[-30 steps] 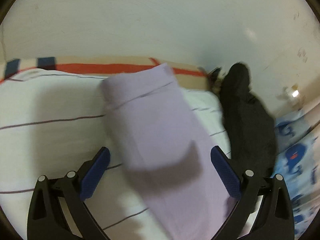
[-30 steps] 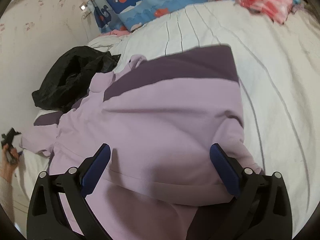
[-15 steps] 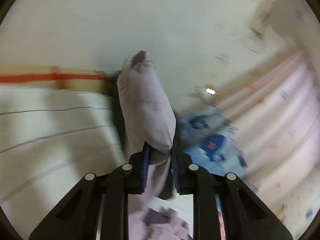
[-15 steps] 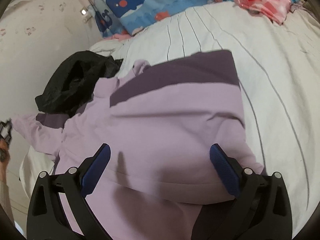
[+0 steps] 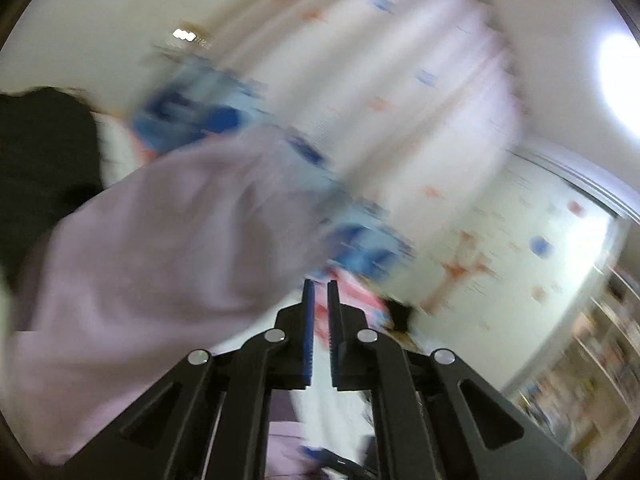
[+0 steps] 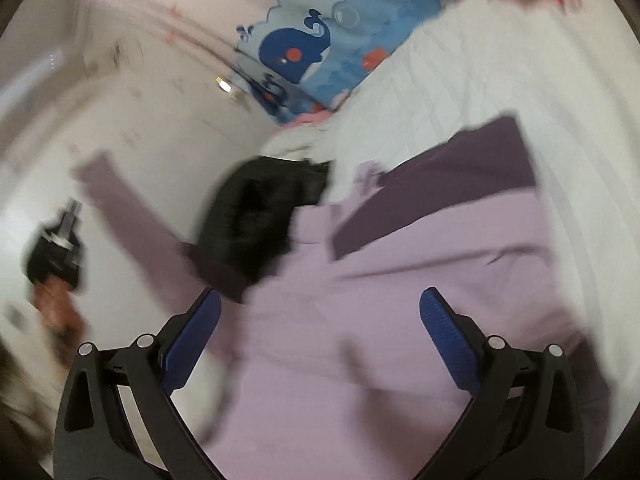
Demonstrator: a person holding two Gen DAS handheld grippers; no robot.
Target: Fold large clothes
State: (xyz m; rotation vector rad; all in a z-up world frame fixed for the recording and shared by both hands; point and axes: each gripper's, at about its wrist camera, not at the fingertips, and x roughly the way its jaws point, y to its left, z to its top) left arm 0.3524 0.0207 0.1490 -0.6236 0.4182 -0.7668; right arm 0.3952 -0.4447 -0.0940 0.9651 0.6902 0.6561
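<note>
Lilac fabric everywhere: the lilac top [image 6: 420, 280] lies spread on the white bed [image 6: 520, 80], its sleeve [image 5: 168, 248] lifted beside the left gripper [image 5: 319, 292], jaws pinched together, grip unclear in blur. Right gripper [image 6: 320, 312] hovers above, jaws wide apart.

Left gripper [image 5: 319, 292]: jaws nearly together, a thin gap between the blue pads, pointing about level.
Right gripper [image 6: 320, 312]: jaws spread wide, angled slightly downward.
</note>
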